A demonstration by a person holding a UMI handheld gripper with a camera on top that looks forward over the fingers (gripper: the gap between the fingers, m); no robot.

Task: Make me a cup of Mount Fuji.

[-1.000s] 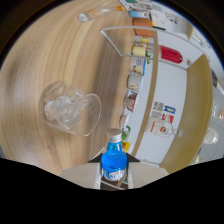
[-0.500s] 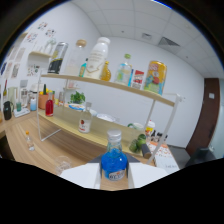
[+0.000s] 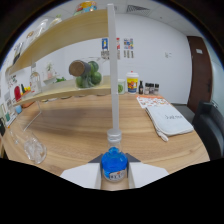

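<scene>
A small clear bottle of blue liquid [image 3: 114, 161], with a pale cap and a label low on its side, stands upright between my two white fingers [image 3: 82, 175]. My gripper [image 3: 115, 169] is shut on the bottle and holds it above the wooden table [image 3: 90, 125]. A clear glass holding ice cubes [image 3: 32, 147] stands on the table, off to the left beyond the fingers.
A two-tier wooden shelf [image 3: 75, 91] on a white post [image 3: 114, 70] carries bottles, jars and green fruit [image 3: 93, 75]. More small bottles [image 3: 144, 88] stand by the back wall. A white cloth [image 3: 168, 120] lies to the right, near a black chair [image 3: 211, 125] and a dark door [image 3: 200, 70].
The view has swung from looking down at the glass, past the shelves, to level across the table. The blue bottle has stayed in my fingers throughout.
</scene>
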